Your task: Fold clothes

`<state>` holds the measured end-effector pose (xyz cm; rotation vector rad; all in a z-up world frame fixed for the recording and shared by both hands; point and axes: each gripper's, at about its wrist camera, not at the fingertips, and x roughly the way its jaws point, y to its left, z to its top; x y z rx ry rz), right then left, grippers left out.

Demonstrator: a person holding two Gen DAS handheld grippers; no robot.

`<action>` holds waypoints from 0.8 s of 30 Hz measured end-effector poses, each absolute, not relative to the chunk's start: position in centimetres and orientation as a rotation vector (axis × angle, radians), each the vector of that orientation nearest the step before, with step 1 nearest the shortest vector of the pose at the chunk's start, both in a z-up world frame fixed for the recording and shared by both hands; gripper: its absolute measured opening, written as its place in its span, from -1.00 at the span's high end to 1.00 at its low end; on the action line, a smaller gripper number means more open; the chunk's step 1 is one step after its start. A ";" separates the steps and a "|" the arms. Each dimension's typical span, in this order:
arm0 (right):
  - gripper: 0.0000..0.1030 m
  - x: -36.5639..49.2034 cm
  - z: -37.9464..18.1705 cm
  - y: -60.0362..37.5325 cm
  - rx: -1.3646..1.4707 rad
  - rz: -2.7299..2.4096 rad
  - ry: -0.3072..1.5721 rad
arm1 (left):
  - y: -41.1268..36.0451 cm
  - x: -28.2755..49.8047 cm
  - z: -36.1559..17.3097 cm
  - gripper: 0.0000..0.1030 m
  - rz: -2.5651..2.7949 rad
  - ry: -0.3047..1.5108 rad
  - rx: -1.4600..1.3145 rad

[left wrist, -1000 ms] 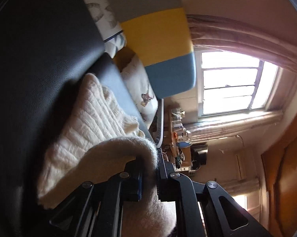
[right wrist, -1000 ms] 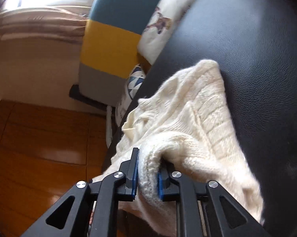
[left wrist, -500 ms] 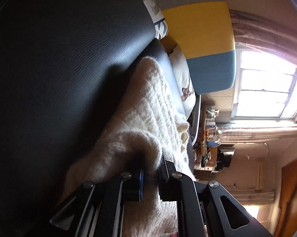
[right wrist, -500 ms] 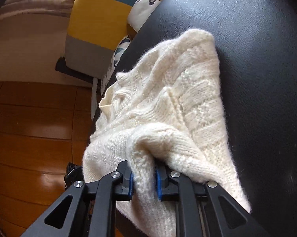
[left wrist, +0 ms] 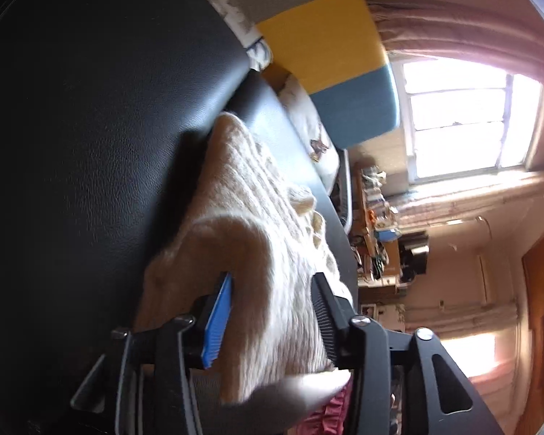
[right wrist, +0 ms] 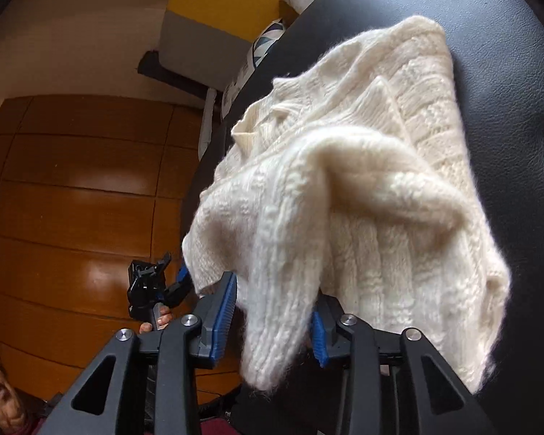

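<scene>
Loosely bunched cream knit sweater [right wrist: 362, 188]

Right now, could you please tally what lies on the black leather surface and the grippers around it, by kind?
Cream cable-knit wool sweater: 1, lying on the black leather surface
Open gripper, fabric between its fingers but unclamped: 2, left gripper and right gripper
Colour-block cushion, grey, yellow and blue: 1
Total: 4
</scene>
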<state>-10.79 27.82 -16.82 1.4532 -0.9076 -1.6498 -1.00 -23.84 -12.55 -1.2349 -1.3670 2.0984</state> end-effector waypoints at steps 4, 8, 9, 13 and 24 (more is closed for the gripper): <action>0.23 -11.2 -17.0 26.7 1.469 -1.644 -0.885 | -23.0 -0.4 -13.6 -0.01 2.099 -1.288 -1.260; 0.22 -10.7 -16.5 27.0 1.480 -1.642 -0.845 | -22.1 -1.7 -13.7 0.01 2.080 -1.272 -1.237; 0.22 -10.9 -16.5 26.9 1.482 -1.640 -0.837 | -22.2 -2.2 -13.6 0.21 2.069 -1.291 -1.215; 0.22 -12.2 -15.2 26.8 1.444 -1.660 -0.816 | -22.6 -4.5 -13.2 0.74 2.026 -1.364 -1.128; 0.22 -22.3 -14.7 29.0 1.204 -1.845 -1.195 | -24.0 -11.6 -12.6 0.65 1.949 -1.579 -0.932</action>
